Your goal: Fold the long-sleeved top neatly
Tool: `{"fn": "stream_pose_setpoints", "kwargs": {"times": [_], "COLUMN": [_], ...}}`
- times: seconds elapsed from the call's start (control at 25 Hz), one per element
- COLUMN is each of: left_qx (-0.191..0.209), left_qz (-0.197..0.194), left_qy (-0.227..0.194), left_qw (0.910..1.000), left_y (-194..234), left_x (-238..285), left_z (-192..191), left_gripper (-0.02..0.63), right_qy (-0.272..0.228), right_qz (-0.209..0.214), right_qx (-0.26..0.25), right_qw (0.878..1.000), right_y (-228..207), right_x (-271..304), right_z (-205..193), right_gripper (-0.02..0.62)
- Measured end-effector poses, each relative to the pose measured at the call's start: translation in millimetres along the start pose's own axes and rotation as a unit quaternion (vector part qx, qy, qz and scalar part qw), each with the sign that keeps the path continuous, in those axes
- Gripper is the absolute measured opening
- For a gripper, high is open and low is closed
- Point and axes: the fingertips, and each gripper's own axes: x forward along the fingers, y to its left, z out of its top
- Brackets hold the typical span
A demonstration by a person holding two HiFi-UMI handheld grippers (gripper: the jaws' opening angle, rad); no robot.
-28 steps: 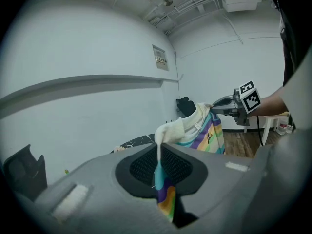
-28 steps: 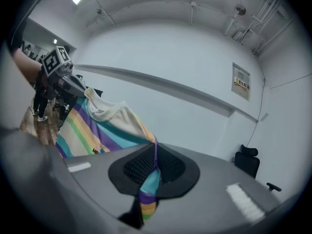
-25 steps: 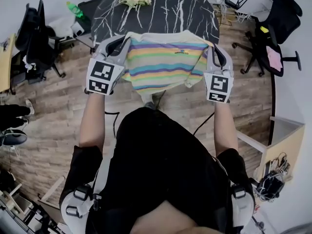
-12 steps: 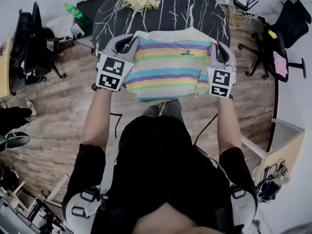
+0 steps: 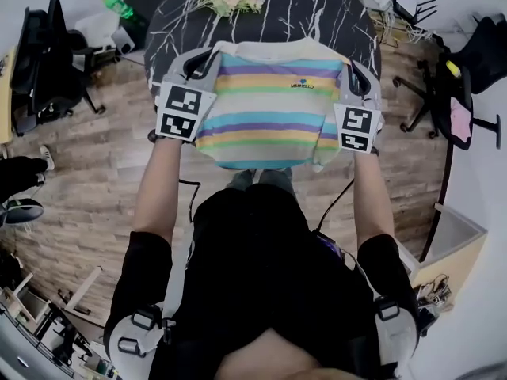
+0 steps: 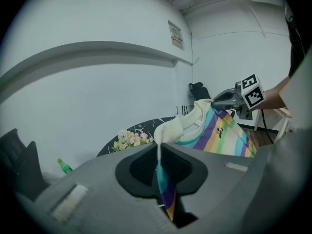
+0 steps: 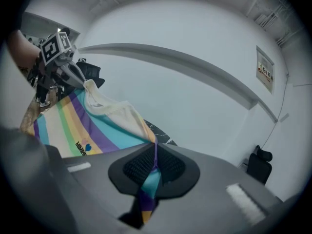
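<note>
Head view shows the left gripper (image 5: 203, 58) at 10 o'clock and the right gripper (image 5: 348, 70) at 2 o'clock. Each pinches the striped top (image 5: 269, 105), spread by the table (image 5: 317, 14) at 12 o'clock. Next job is probably laying it flat.

The long-sleeved top (image 5: 269, 109), pastel-striped with a cream collar and a small chest logo, hangs stretched wide in the air, collar end by the tabletop's (image 5: 317, 18) near edge.
</note>
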Motion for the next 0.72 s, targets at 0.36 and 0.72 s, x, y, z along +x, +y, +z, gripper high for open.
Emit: {"fn": "stream_pose_setpoints", "kwargs": {"times": [0.36,0.72], "left_qx": [-0.012,-0.031], "left_qz": [0.026,0.055], "left_qy": [0.037,0.059], "left_qw": [0.9989,0.9963], "left_y": [28.4,61.3], "left_x": [62.8,107.5], "left_z": [-13.1,-22.0], "left_gripper": [0.028,0.028], "right_qy": [0.011,0.008], "right_qz": [0.034,0.063], "right_qx": [-0.003,-0.021], "right_qw": [0.999,0.998], "right_y": [-14.9,-21.8], "right_x": [78.9,148.0], "right_z": [-4.9,0.7], "right_gripper": [0.018,0.018]}}
